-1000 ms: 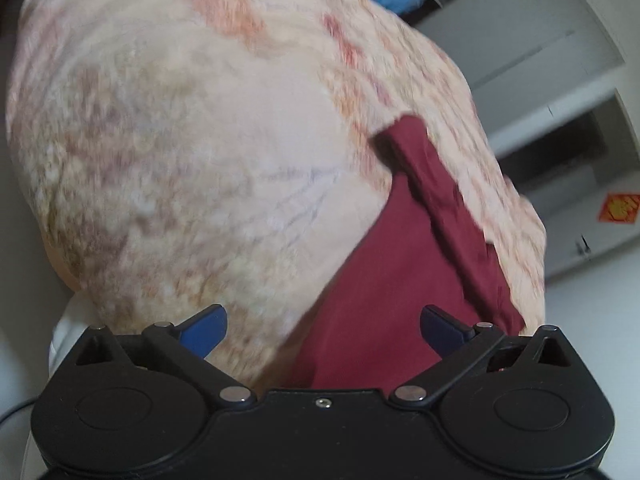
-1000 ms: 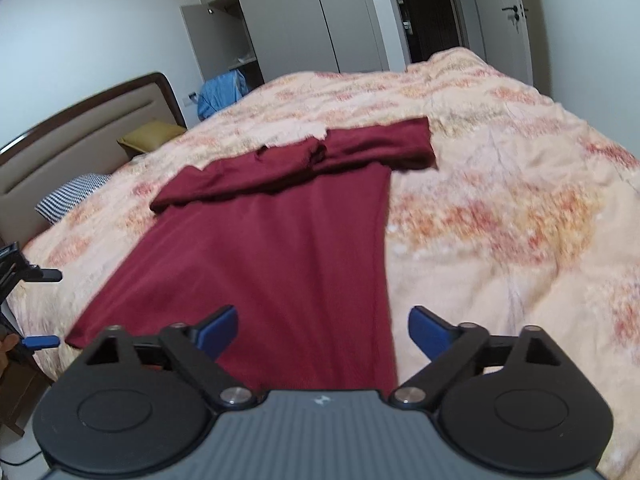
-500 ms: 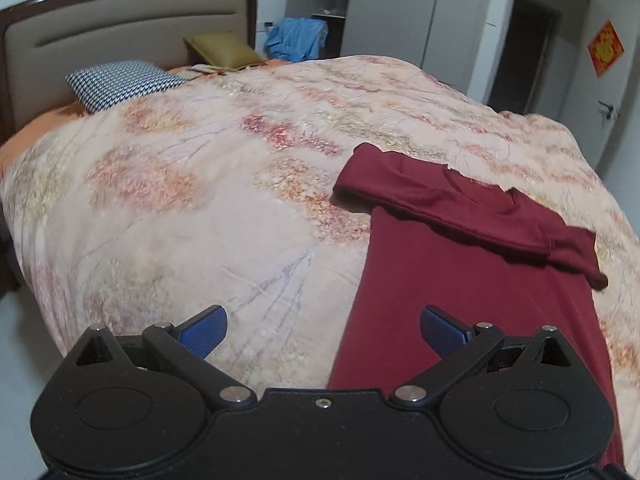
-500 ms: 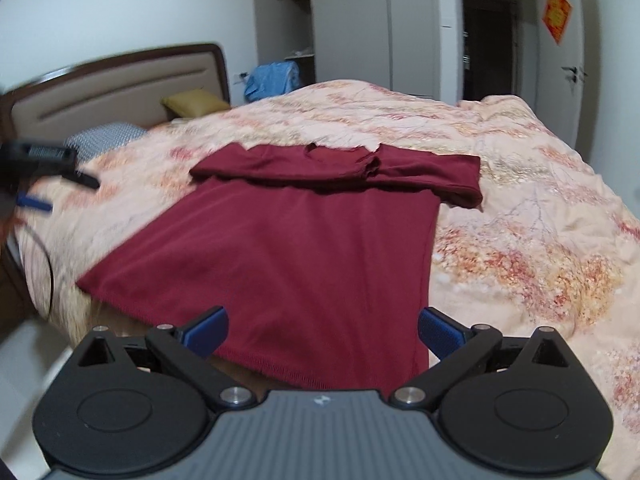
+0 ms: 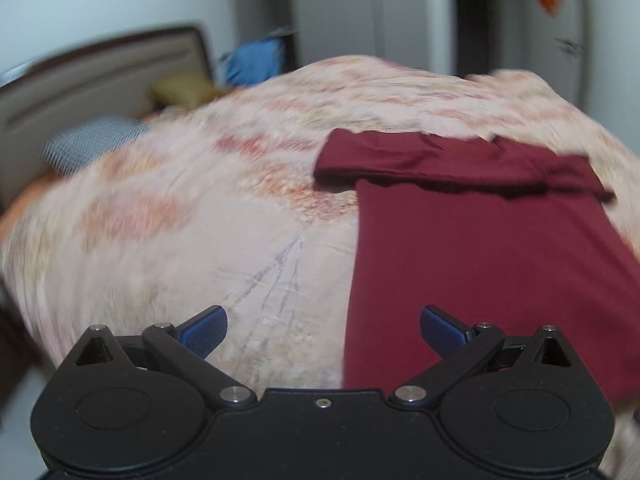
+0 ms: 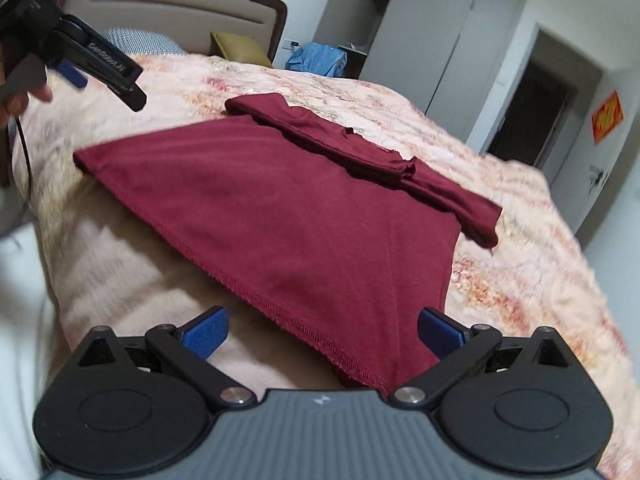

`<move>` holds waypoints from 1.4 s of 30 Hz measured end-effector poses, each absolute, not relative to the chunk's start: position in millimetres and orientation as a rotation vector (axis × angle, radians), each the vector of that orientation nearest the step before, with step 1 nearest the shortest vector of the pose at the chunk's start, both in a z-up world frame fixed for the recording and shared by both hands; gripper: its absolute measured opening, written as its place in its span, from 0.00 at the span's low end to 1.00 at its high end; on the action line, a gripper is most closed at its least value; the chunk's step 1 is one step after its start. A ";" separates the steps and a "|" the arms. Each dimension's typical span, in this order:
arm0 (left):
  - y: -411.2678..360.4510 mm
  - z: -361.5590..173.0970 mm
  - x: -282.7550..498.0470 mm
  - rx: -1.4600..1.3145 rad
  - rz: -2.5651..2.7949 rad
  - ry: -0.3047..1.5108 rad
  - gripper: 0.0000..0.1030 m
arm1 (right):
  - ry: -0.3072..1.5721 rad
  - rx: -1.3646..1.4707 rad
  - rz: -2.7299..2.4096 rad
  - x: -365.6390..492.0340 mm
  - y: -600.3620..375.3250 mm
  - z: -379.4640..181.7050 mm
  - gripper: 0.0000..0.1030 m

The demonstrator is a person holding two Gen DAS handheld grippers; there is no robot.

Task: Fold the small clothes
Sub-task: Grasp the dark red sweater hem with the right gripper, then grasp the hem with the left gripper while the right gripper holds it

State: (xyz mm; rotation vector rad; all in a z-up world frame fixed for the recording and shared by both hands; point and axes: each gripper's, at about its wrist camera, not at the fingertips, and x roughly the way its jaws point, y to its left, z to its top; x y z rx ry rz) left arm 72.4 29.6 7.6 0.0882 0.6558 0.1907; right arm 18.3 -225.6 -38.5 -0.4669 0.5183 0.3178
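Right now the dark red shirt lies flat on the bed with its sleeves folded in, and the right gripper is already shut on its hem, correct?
Not quite. The right gripper is open, its jaws wide apart at the hem and gripping nothing, as the right wrist view shows. The rest holds: the dark red shirt lies flat on the bed, sleeves folded in.

The left gripper (image 5: 323, 330) is spread wide, its two blue-padded fingers (image 5: 204, 330) far apart at the 8 and 4 o'clock corners of its own view, with nothing between them. The right gripper (image 6: 323, 331) stands the same way, jaws wide and empty (the blue pads (image 6: 207, 336) sit well clear of each other). In the right wrist view the left gripper (image 6: 96, 68) also shows at about 10 o'clock, held aloft and pointing down toward 4 o'clock, one blue pad visible beneath its black finger. The person's left hand (image 6: 16, 92) grips it at the frame's edge, near 9 o'clock.
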 end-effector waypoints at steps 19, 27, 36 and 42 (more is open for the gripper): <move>-48.0 -43.2 26.6 0.492 -0.277 0.481 0.99 | 0.496 -0.497 0.518 55.0 -200.5 -17.0 0.19; -53.6 -58.1 58.1 0.494 -0.175 0.477 0.84 | 0.652 -0.133 0.622 105.8 -238.6 33.7 0.11; -4.2 -38.6 74.8 0.453 -0.158 0.499 0.61 | 0.670 -0.068 0.590 109.9 -256.0 29.8 0.10; 10.7 -26.9 84.2 0.392 -0.238 0.542 0.41 | 0.687 -0.138 0.585 103.4 -246.6 14.0 0.31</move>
